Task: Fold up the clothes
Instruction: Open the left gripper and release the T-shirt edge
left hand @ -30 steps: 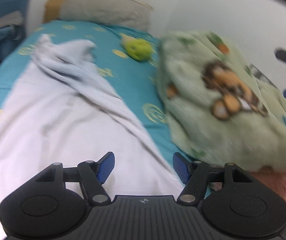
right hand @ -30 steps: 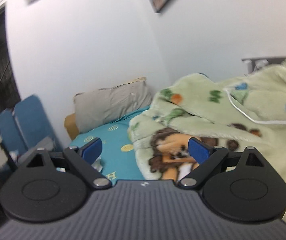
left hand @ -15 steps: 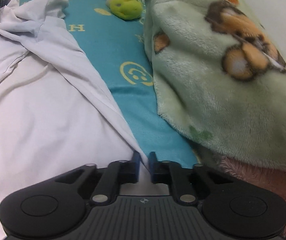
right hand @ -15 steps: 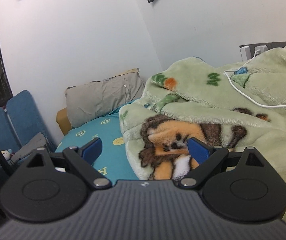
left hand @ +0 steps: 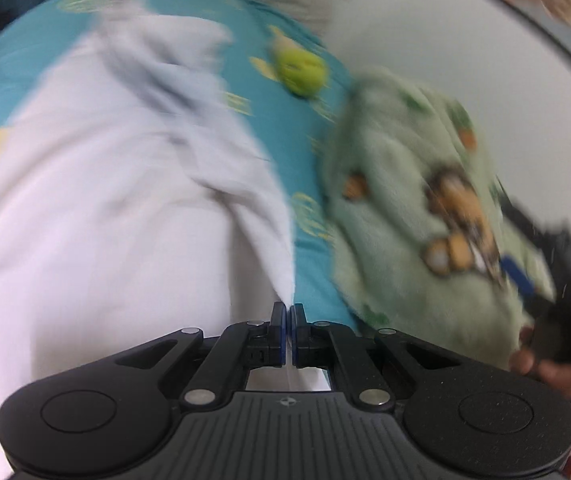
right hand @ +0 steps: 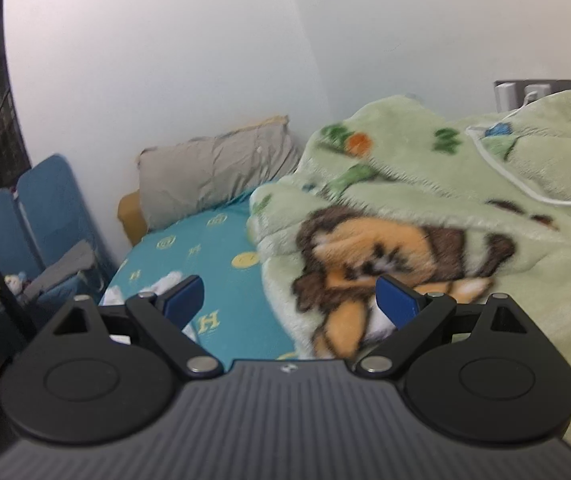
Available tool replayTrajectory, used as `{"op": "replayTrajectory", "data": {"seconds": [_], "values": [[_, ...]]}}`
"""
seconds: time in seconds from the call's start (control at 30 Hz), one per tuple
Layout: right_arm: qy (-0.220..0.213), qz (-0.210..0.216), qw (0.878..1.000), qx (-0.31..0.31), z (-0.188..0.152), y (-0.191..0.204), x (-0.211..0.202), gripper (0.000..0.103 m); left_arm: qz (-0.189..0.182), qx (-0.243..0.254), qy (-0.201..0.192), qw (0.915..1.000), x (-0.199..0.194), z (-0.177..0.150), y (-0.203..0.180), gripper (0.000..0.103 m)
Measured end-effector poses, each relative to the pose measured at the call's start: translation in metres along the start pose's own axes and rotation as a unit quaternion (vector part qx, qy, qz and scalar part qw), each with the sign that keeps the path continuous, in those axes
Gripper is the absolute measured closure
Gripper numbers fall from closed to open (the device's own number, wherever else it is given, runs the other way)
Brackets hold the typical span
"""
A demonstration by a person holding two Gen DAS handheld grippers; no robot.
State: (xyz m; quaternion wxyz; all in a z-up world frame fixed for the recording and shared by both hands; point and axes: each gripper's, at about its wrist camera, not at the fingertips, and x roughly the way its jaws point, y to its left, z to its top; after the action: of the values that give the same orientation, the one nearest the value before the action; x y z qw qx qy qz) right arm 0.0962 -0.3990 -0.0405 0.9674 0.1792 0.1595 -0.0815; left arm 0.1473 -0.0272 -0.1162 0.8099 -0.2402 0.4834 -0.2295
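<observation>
A white garment (left hand: pixel 97 200) lies spread over the teal bed sheet (left hand: pixel 305 132) in the blurred left wrist view. My left gripper (left hand: pixel 288 312) is shut on the garment's right edge, and a pinched ridge of white cloth runs up from the blue pads. A crumpled bit of the white garment (right hand: pixel 161 282) shows behind the left finger in the right wrist view. My right gripper (right hand: pixel 289 296) stands open over the sheet with nothing between its fingers. That right gripper (left hand: pixel 557 280) also appears at the right edge of the left wrist view, held by a hand.
A green fleece blanket (right hand: pixel 445 208) with a bear print is heaped on the right of the bed, a white cable across it. A grey pillow (right hand: pixel 213 172) leans at the headboard. A yellow-green plush (left hand: pixel 299 72) lies on the sheet. A blue chair (right hand: pixel 41 216) stands left of the bed.
My left gripper closed on the garment's right edge, then pulled it back, raising a ridge of cloth. The right gripper sank a little and stays open.
</observation>
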Motion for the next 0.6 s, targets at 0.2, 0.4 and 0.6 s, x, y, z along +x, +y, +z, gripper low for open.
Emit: {"op": "replayTrajectory", "data": {"seconds": [0.2, 0.4, 0.6], "values": [[0.047, 0.025, 0.998, -0.031, -0.017, 0.032, 0.015, 0.009, 0.004, -0.078, 0.031, 0.9964, -0.001, -0.013, 0.061, 0.093], [0.081, 0.037, 0.991, -0.103, -0.043, 0.073, 0.024, 0.009, 0.057, -0.036, 0.041, 0.9969, 0.007, -0.032, 0.055, 0.065], [0.11, 0.059, 0.986, -0.112, -0.058, 0.086, 0.034, 0.009, 0.067, 0.031, 0.053, 0.9959, 0.012, -0.045, 0.041, 0.071]]}}
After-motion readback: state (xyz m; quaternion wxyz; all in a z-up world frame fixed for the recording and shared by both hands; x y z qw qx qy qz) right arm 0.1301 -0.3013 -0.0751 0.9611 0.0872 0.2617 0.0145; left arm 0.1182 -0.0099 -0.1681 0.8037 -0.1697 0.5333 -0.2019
